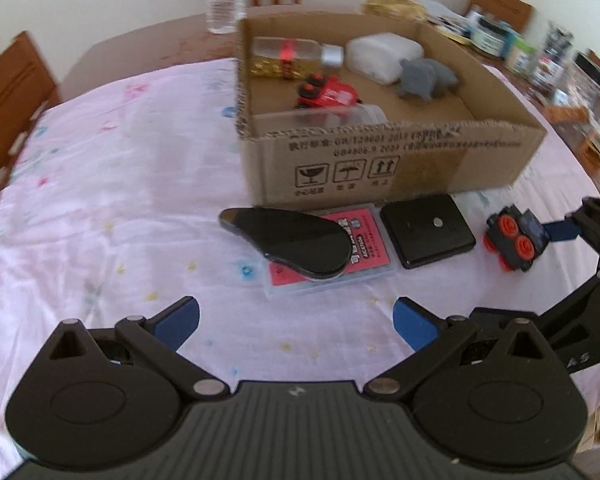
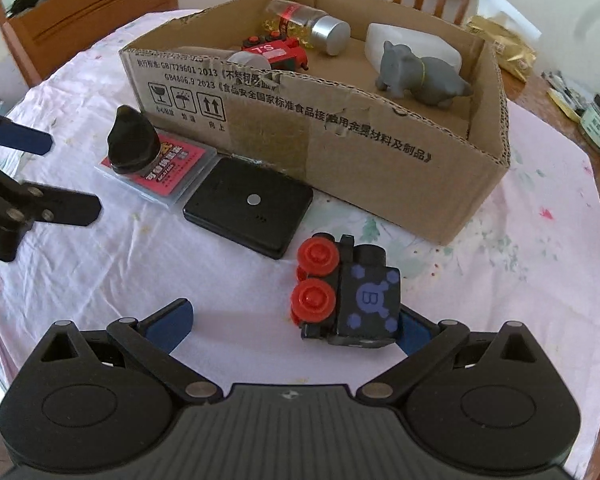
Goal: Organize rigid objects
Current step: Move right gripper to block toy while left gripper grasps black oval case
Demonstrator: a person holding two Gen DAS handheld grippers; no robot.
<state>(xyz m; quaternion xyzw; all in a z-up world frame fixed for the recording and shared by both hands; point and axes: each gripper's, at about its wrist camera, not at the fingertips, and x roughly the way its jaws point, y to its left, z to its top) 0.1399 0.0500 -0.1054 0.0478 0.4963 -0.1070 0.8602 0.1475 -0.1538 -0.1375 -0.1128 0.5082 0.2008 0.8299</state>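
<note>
On the desk [image 1: 100, 200], covered by a pink cloth, an open cardboard box [image 2: 340, 152] holds a glass bottle [image 2: 312, 24], red toy train [image 2: 276, 52], grey elephant [image 2: 416, 72] and a white block [image 1: 384, 56]. In front of the box: a black teardrop case [image 1: 292, 240] lying on a pink card pack [image 1: 340, 256], a black square box [image 1: 426, 230] just beside it, then a black toy train [image 2: 348, 296] with red wheels, tipped on its side. Left tool [image 1: 296, 320] open, hovering short of the pack, holding nothing. Right tool [image 2: 296, 326] open, jaws wide; black train sits near its right finger, contact unclear.
</note>
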